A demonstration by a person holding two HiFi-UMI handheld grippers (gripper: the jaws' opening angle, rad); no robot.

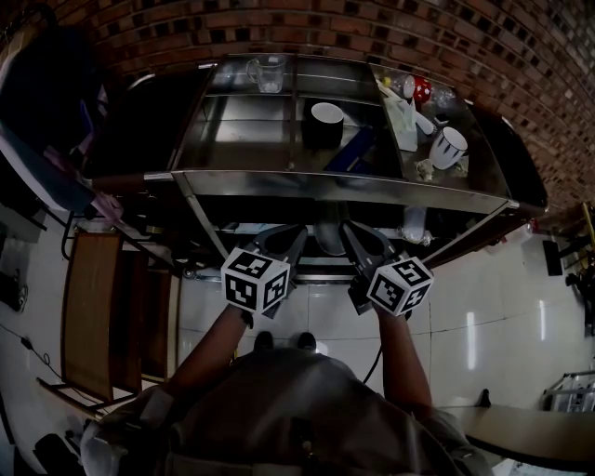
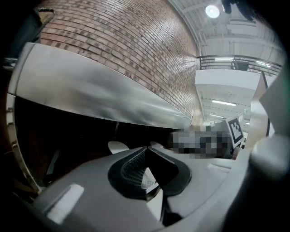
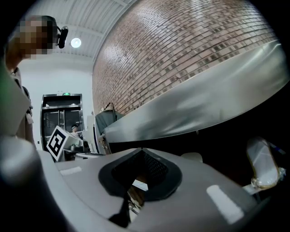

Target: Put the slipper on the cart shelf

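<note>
Overhead, the left gripper (image 1: 290, 237) and right gripper (image 1: 355, 237) point under the steel cart (image 1: 344, 186), which stands on white floor tiles (image 1: 483, 307) against a brick wall (image 1: 279, 23). In the left gripper view, the jaws are clenched on nothing. In the right gripper view, the jaws are likewise clenched and empty, and the pale, plastic-wrapped slipper (image 3: 263, 165) lies on the dark lower shelf.

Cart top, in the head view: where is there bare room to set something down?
The left bay is bare steel in front of the glass jug. The middle bay holds a black cup, with some room left of it. The right bay, with the white mug, is crowded.
</note>
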